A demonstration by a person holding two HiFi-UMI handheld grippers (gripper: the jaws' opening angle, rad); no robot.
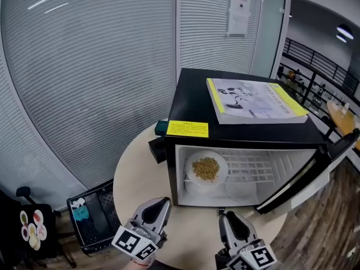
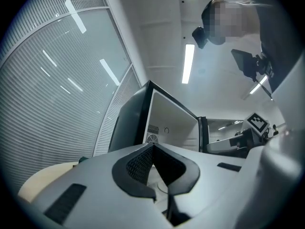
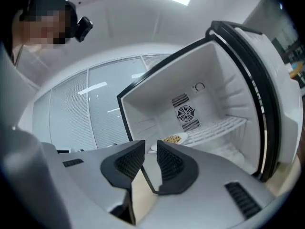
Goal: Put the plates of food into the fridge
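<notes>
The black mini fridge [image 1: 191,103] stands on a round pale table [image 1: 138,167]. Its door [image 1: 315,170] hangs wide open to the right, and a yellow-edged book [image 1: 253,100] lies on its top. Inside, on the left of the white wire shelf, sits the plate of food [image 1: 206,169], heaped with something brown and grainy. A fainter round shape lies just beside it, lower and to the right; what it is cannot be told.

Both grippers hover low in front of the opening, apart from the fridge. The left gripper [image 1: 156,208] has its jaws pressed together on nothing. The right gripper [image 1: 232,223] has its jaws parted by a narrow gap, also empty, and looks straight into the cavity at the plate.

The placing step looks finished for this plate, since it rests fully on the shelf and neither gripper carries anything. No other plate shows on the table. The next move is likely either fetching a further plate from out of view or swinging the door shut. Closing it calls for the right gripper to reach round the door's outer edge and push it leftward.
</notes>
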